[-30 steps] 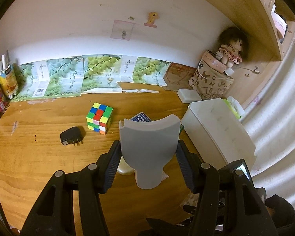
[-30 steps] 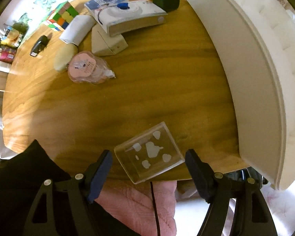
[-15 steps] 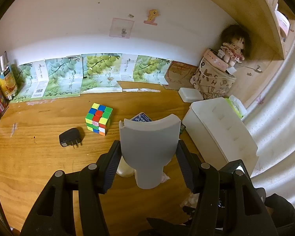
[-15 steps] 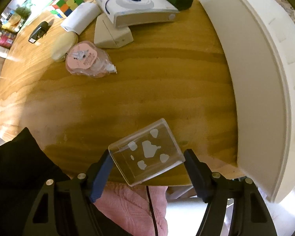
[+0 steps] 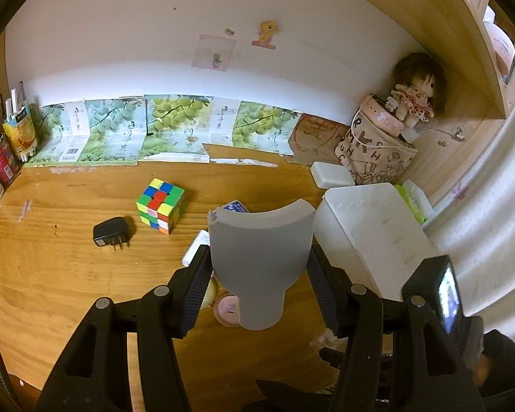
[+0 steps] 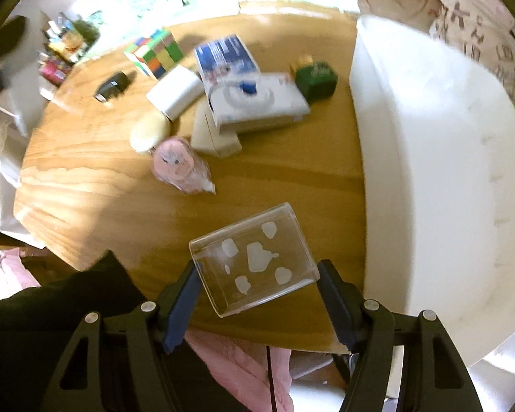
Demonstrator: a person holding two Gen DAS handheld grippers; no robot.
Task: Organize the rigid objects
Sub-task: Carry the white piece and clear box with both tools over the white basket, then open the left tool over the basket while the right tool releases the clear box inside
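Clear box (image 6: 254,261) (long axis jaw-to-jaw) tilted

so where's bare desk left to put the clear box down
Bare wood lies between the pink round packet and the white bin, just ahead of the clear box in the right gripper. More lies left of the black charger. It is crowded around the blue-and-white box.

A white plastered wall (image 5: 127,55) stood behind the honey-coloured wooden worktop (image 5: 44,267), with small pastel stickers (image 5: 213,52) stuck to it. Green grape-printed cardboard panels (image 5: 127,134) leaned along its foot. A pale wooden shelf unit (image 5: 429,24) closed the right corner, beside a white ribbed curtain (image 5: 491,206). Warm light fell from above.
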